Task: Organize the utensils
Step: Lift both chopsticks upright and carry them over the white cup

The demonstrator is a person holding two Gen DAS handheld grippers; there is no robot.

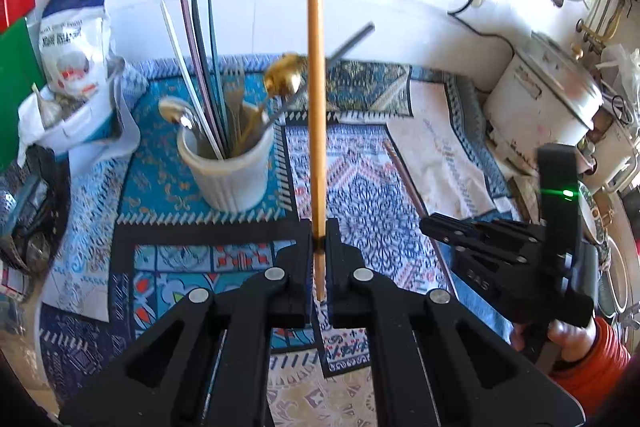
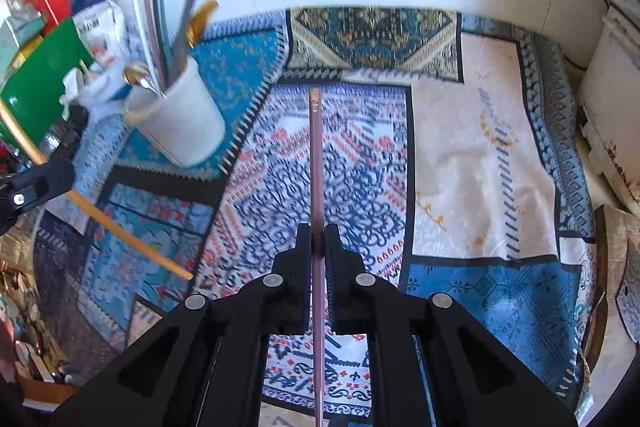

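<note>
My left gripper [image 1: 319, 239] is shut on a tan wooden chopstick [image 1: 315, 99] that points forward, above the patterned mat, just right of the white utensil cup [image 1: 228, 171]. The cup holds several chopsticks, spoons, a fork and a gold ladle. My right gripper [image 2: 318, 243] is shut on a pink chopstick [image 2: 316, 167] that points forward over the mat; it also shows in the left wrist view [image 1: 404, 179]. In the right wrist view the cup [image 2: 180, 123] stands at the far left, and the left gripper's tan chopstick [image 2: 132, 239] crosses low left.
A patterned blue mat [image 1: 208, 259] covers the counter. A white bag [image 1: 76, 39] and a bowl sit left of the cup. A white rice cooker [image 1: 544, 99] and kitchenware stand at the right. A green board [image 2: 36, 83] is at the left.
</note>
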